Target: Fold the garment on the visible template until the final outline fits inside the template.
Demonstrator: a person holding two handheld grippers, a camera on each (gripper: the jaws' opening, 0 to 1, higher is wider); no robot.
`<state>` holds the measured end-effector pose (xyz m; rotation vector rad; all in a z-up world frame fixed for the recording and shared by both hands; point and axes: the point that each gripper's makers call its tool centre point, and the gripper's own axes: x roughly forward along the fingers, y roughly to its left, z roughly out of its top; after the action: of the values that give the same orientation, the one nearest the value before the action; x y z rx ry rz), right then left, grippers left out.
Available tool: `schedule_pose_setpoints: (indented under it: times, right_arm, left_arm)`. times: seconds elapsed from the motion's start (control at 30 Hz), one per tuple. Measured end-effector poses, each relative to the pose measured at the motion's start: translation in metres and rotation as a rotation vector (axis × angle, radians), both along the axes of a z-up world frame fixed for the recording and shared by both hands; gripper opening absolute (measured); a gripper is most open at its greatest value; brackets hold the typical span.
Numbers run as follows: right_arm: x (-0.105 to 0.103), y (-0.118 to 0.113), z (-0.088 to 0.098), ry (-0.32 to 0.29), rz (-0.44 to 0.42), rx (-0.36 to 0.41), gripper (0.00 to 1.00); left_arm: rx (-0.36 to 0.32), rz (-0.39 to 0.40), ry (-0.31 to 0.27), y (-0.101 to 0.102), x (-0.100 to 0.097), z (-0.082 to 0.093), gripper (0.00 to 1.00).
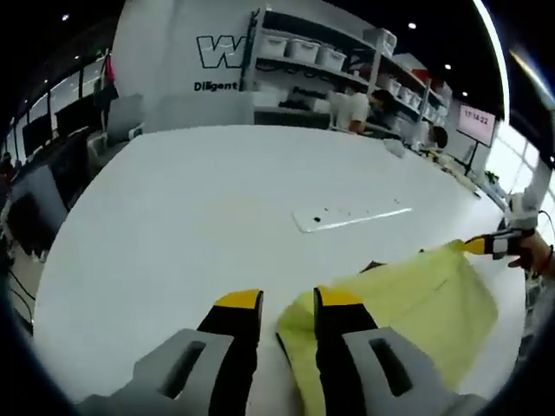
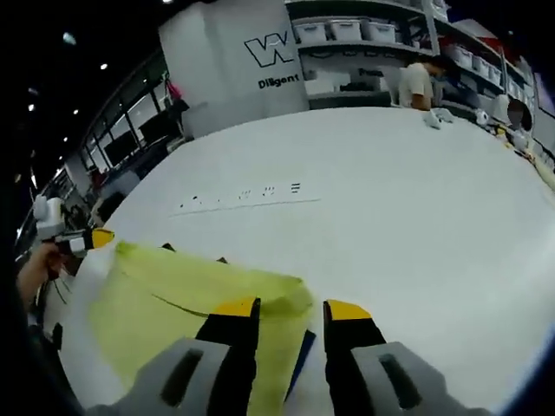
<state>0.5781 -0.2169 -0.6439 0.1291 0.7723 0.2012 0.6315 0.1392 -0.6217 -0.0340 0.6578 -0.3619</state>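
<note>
A yellow-green garment (image 1: 416, 303) lies folded on the white table (image 1: 191, 217). My left gripper (image 1: 288, 298) is open at its near corner, and the cloth's edge reaches into the gap beside the right-hand jaw. My right gripper (image 1: 486, 246), held by a hand (image 1: 536, 256), sits at the garment's far corner. In the right gripper view the garment (image 2: 173, 299) spreads to the left, and my right gripper (image 2: 291, 308) is open with a cloth corner and a dark blue strip (image 2: 300, 354) between the jaws. My left gripper (image 2: 87, 240) touches the opposite corner. Small dark tips (image 2: 220, 258) poke out from under the cloth.
A pale strip with small dark marks (image 1: 351, 216) lies on the table beyond the garment, also the marked strip (image 2: 247, 196). Shelves with white bins (image 1: 312, 52) and people stand behind the table. A monitor (image 1: 475, 123) sits at the far right.
</note>
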Motion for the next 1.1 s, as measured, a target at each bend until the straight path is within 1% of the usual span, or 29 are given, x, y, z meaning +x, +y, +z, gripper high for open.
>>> schedule_pose_setpoints:
  times: [0.07, 0.13, 0.2, 0.23, 0.3, 0.33, 0.37, 0.4, 0.43, 0.47, 0.53, 0.6, 0.63, 0.67, 0.7, 0.73, 0.77, 0.8, 0.87, 0.97, 1.0, 1.1]
  right_arm:
    - [-0.001, 0.001, 0.0, 0.004, 0.003, 0.0, 0.28]
    - [-0.003, 0.005, 0.001, 0.008, 0.016, -0.002, 0.32]
    - [-0.004, 0.005, 0.0, 0.007, 0.047, -0.033, 0.34]
    - [-0.006, 0.001, -0.005, 0.021, 0.08, -0.099, 0.34]
    - [-0.007, -0.001, -0.009, 0.027, 0.106, -0.142, 0.33]
    - [-0.012, 0.002, -0.008, 0.026, 0.107, -0.145, 0.34]
    - [-0.012, 0.003, -0.009, 0.026, 0.111, -0.141, 0.34]
    - [-0.015, 0.003, -0.012, 0.037, 0.113, -0.139, 0.36]
    - [-0.014, 0.002, -0.015, 0.045, 0.111, -0.142, 0.37]
    - [-0.014, 0.002, -0.017, 0.049, 0.111, -0.143, 0.37]
    - [-0.011, 0.001, -0.017, 0.043, 0.1, -0.133, 0.37]
    - [-0.009, 0.002, -0.019, 0.044, 0.089, -0.123, 0.38]
    - [-0.009, 0.002, -0.02, 0.043, 0.087, -0.123, 0.39]
    - [-0.006, 0.0, -0.021, 0.04, 0.069, -0.127, 0.39]
    - [-0.002, -0.004, -0.019, 0.027, 0.034, -0.118, 0.39]
    - [0.001, -0.005, -0.019, 0.022, 0.01, -0.101, 0.39]
    - [0.002, -0.005, -0.018, 0.021, -0.007, -0.089, 0.39]
    - [0.007, -0.009, -0.016, 0.009, -0.043, -0.071, 0.39]
    - [0.01, -0.015, -0.013, 0.0, -0.064, -0.084, 0.38]
    - [0.008, -0.013, -0.009, 0.001, -0.059, -0.075, 0.37]
    - [0.012, -0.015, -0.009, 0.004, -0.055, -0.069, 0.37]
    - [0.011, -0.01, -0.007, 0.008, -0.034, -0.049, 0.37]
  left_arm:
    - [0.003, -0.012, -0.003, 0.001, -0.004, 0.001, 0.29]
    - [0.031, -0.032, 0.002, 0.003, -0.012, 0.001, 0.31]
    - [0.045, -0.062, 0.011, 0.001, -0.018, 0.0, 0.31]
    - [0.077, -0.102, 0.009, -0.001, -0.022, -0.002, 0.3]
    - [0.113, -0.142, -0.001, -0.001, -0.025, -0.002, 0.31]
    - [0.138, -0.184, -0.007, -0.003, -0.029, -0.004, 0.31]
    - [0.143, -0.209, 0.002, -0.004, -0.032, -0.007, 0.32]
    - [0.164, -0.223, 0.031, -0.003, -0.035, -0.016, 0.34]
    - [0.181, -0.237, 0.03, -0.003, -0.034, -0.02, 0.34]
    - [0.189, -0.237, 0.029, -0.004, -0.033, -0.024, 0.35]
    - [0.183, -0.235, 0.032, -0.008, -0.028, -0.03, 0.35]
    - [0.162, -0.218, 0.009, -0.011, -0.012, -0.034, 0.36]
    - [0.158, -0.212, 0.007, -0.011, -0.01, -0.034, 0.37]
    - [0.149, -0.193, 0.007, -0.011, -0.007, -0.035, 0.37]
    - [0.136, -0.157, 0.0, -0.01, -0.001, -0.035, 0.36]
    - [0.106, -0.069, -0.006, -0.004, 0.012, -0.036, 0.35]
    - [0.1, -0.063, -0.009, -0.004, 0.014, -0.036, 0.35]
    - [0.087, -0.03, -0.002, -0.001, 0.017, -0.036, 0.35]
    - [0.093, -0.041, -0.016, 0.0, 0.019, -0.033, 0.36]
    - [0.101, -0.033, -0.018, 0.003, 0.016, -0.028, 0.36]
    - [0.102, -0.036, -0.015, 0.004, 0.014, -0.026, 0.34]
    - [0.102, -0.045, 0.002, 0.007, 0.005, -0.022, 0.34]
